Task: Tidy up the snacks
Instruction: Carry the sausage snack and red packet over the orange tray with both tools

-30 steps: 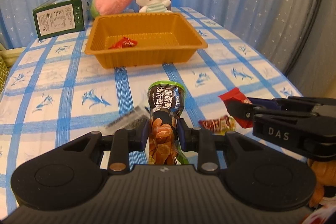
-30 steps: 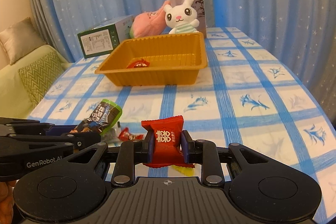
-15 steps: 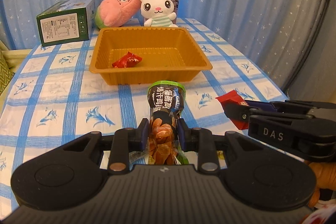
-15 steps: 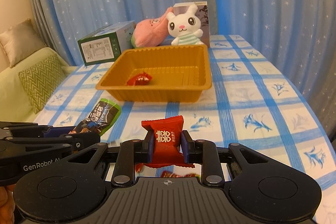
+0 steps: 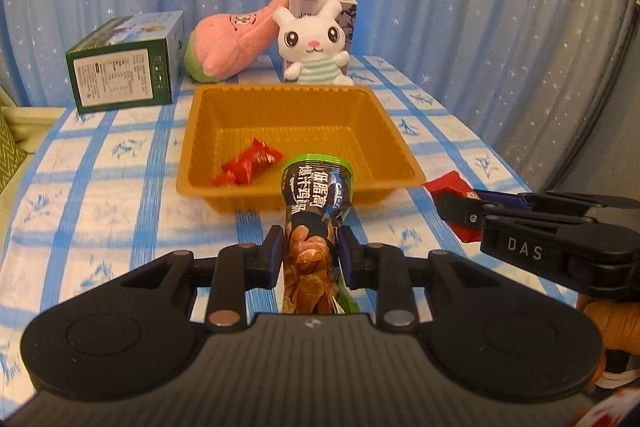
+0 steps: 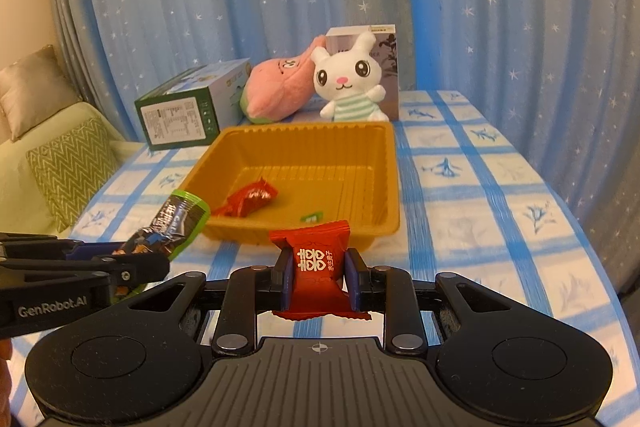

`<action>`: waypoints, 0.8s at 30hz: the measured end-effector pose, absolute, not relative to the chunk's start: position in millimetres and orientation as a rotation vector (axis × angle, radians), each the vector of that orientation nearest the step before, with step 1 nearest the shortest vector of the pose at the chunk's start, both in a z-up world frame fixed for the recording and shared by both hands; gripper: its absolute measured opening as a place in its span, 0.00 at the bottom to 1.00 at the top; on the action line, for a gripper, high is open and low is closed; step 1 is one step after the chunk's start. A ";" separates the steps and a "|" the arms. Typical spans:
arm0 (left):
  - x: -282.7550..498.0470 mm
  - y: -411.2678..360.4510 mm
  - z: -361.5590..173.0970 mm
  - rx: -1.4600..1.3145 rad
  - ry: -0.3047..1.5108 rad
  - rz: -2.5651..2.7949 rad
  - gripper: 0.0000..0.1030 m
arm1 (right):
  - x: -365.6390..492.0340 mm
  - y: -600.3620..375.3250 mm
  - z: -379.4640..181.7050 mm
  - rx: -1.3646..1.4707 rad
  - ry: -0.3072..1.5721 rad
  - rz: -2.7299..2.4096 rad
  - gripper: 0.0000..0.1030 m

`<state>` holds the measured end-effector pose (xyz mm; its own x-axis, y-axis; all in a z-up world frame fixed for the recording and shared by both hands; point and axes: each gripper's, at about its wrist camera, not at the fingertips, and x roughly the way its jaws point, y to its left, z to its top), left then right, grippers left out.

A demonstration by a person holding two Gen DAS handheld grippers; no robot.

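Up close, my left claw [image 5: 307, 253] clamps a green-topped snack packet [image 5: 316, 223] and my right claw [image 6: 318, 277] pinches a red candy packet [image 6: 316, 267], both above the checked surface [image 6: 480, 219]. Beyond sits the orange tray [image 5: 400, 143] holding a red wrapped candy [image 5: 250, 167]; farther back, a plush rabbit [image 5: 314, 47].

My left gripper [image 5: 308, 259]: matte black body, ribbed top plate with a small crosshair mark, round recessed disc on each side, blue pads [image 5: 276, 255] inside the fingers, silver rivets on the linkage arms. "GenRobot.AI" in white on its side. My right gripper [image 6: 318, 277]: same build; its side reads "DAS", one small screw near the tip.
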<state>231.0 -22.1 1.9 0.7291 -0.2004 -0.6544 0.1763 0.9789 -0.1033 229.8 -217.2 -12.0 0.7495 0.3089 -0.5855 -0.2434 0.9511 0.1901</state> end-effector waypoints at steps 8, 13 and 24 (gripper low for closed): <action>277.8 -12.4 12.1 -0.044 0.722 -0.194 0.25 | 277.3 -212.8 1.2 0.110 0.650 0.312 0.26; 304.6 -7.8 13.7 -0.042 0.728 -0.187 0.25 | 303.6 -208.5 2.7 0.110 0.653 0.318 0.26; 350.6 -4.3 2.2 -0.065 0.755 -0.187 0.25 | 349.3 -205.4 -7.9 0.134 0.703 0.316 0.26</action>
<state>350.6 -4.3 2.2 0.7122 -0.1922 -0.6752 0.1454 0.9813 -0.1259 349.3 -205.4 -7.9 0.7182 0.3291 -0.6130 -0.2397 0.9442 0.2261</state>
